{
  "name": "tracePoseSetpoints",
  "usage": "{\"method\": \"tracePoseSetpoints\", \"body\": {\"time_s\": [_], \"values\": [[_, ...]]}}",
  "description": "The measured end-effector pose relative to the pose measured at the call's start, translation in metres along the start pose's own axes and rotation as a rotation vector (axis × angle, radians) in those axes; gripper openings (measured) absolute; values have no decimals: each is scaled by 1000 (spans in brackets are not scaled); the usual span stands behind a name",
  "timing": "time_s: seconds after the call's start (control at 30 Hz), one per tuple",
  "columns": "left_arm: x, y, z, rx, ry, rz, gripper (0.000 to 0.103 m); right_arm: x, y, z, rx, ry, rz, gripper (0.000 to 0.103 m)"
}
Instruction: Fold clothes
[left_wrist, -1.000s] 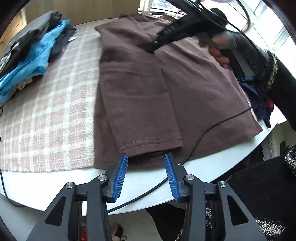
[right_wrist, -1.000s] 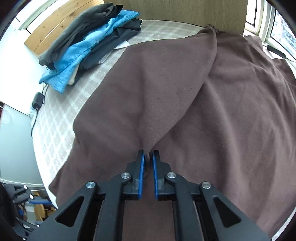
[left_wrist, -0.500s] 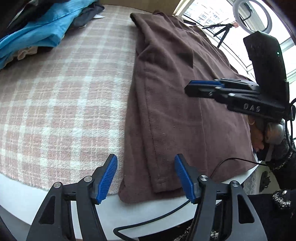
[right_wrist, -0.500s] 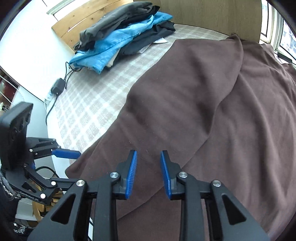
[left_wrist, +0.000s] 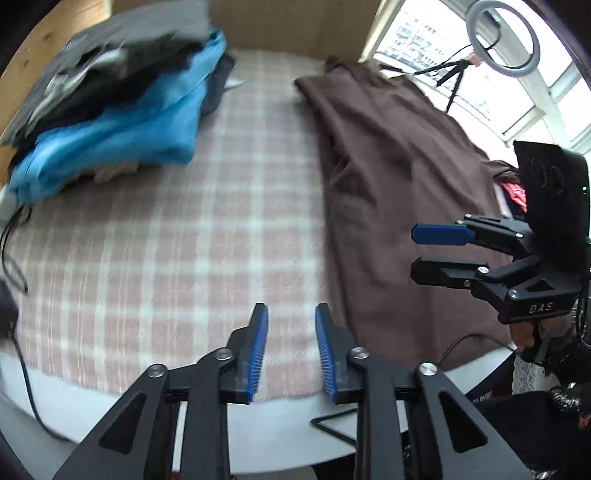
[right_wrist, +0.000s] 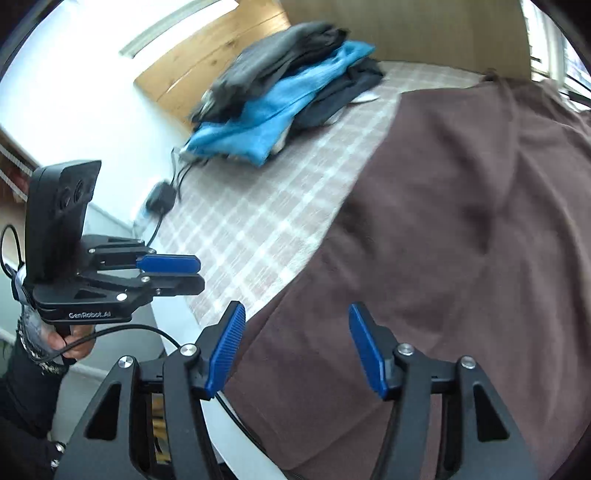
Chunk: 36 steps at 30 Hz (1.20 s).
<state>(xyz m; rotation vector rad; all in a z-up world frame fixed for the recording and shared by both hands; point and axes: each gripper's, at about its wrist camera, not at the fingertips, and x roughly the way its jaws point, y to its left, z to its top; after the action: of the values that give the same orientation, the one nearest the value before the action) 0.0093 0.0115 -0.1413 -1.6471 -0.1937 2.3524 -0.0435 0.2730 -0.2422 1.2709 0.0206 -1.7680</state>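
1. The brown garment (left_wrist: 399, 177) lies spread on the right side of the counter (left_wrist: 258, 424), over the checked cloth (left_wrist: 166, 240). One long side looks doubled inward, giving a straight edge along the checks; a lengthwise fold seems to be laid already, though motion blur makes the layers hard to count.

2. The left tool (left_wrist: 290, 350) hangs over bare checked cloth just beside the garment's near corner. Its jaws are closing, with nothing between the blue pads, so it holds no fabric.

3. The right tool (right_wrist: 295, 347) hovers above the garment's near hem, pointing down at it. Its jaws are opening and stand well apart; the brown fabric (right_wrist: 443, 258) lies flat beneath, not pinched.

4. Both tools free and close to the near edge suggests the garment has been left to settle so a fresh hold can be taken, probably on the hem corners for a crosswise fold.

5. The stack of clothes (right_wrist: 288, 96), grey, blue and dark, sits at the far left of the counter, well apart from the brown piece; likely kept there so the working area stays open.

6. A cable (left_wrist: 476, 338) trails near the hem and could snag.
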Motion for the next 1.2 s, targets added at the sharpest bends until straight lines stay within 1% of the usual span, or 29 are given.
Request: {"method": "tracePoseSetpoints", "body": {"time_s": [0.03, 0.07, 0.1, 0.13, 0.17, 0.2, 0.23, 0.27, 0.3, 0.37, 0.4, 0.43, 0.47, 0.5, 0.57, 0.63, 0.73, 0.8, 0.83, 0.9, 0.93, 0.97, 1.0, 1.03, 1.07, 1.13, 1.2], "values": [[3, -10, 16, 34, -10, -14, 34, -14, -12, 5, 36, -38, -30, 43], [7, -20, 33, 68, -21, -28, 35, -26, -23, 11, 66, -69, -64, 39], [10, -31, 49, 102, -31, -42, 35, -38, -36, 16, 92, -98, -99, 37], [14, -39, 62, 138, -40, -53, 35, -50, -49, 21, 109, -122, -136, 37], [25, -49, 77, 159, -52, -72, 38, -60, -60, 28, 124, -146, -175, 36], [37, -59, 91, 179, -63, -91, 43, -69, -72, 37, 135, -167, -210, 36], [48, -69, 105, 200, -75, -109, 46, -76, -83, 47, 139, -187, -234, 33], [75, -87, 123, 202, -67, -102, 48, -83, -94, 56, 142, -204, -251, 30], [94, -84, 128, 209, -35, -45, 48, -88, -106, 67, 145, -217, -268, 24], [132, -79, 138, 222, 29, 70, 48, -93, -127, 89, 137, -230, -302, 22], [148, -71, 132, 242, 85, 193, 53, -93, -139, 101, 133, -231, -319, 21], [148, -63, 128, 242, 71, 197, 57, -88, -150, 112, 128, -223, -329, 21], [142, -58, 129, 220, 72, 197, 59, -79, -156, 123, 116, -207, -331, 21], [136, -53, 129, 197, 74, 196, 57, -70, -162, 134, 105, -192, -332, 21], [117, -60, 133, 205, 22, 191, 54, -52, -173, 156, 81, -162, -335, 21], [112, -73, 139, 218, -16, 103, 55, -32, -184, 178, 59, -130, -336, 21], [105, -93, 149, 238, -73, -29, 56, 12, -194, 206, 44, -68, -333, 21], [130, -104, 152, 262, -40, -25, 56, 39, -203, 220, 21, -16, -332, 21], [144, -106, 150, 266, 0, -25, 56, 52, -206, 226, 2, 12, -328, 21], [163, -108, 140, 280, 58, -4, 56, 74, -211, 234, -39, 46, -310, 21], [162, -112, 135, 306, 44, 1, 59, 82, -211, 238, -68, 45, -302, 21], [161, -116, 131, 333, 31, 5, 66, 86, -211, 243, -106, 22, -315, 20], [161, -119, 128, 347, 31, 13, 69, 89, -213, 248, -136, 4, -355, 14], [161, -123, 126, 362, 32, 21, 70, 90, -219, 255, -132, -14, -390, 0], [161, -124, 123, 377, 32, 28, 71, 88, -230, 262, -95, -38, -406, 0], [159, -124, 122, 380, 30, 23, 71, 85, -245, 272, -52, -54, -384, 0], [156, -118, 123, 345, 33, -3, 71, 83, -245, 274, -85, -31, -380, 0]]}}
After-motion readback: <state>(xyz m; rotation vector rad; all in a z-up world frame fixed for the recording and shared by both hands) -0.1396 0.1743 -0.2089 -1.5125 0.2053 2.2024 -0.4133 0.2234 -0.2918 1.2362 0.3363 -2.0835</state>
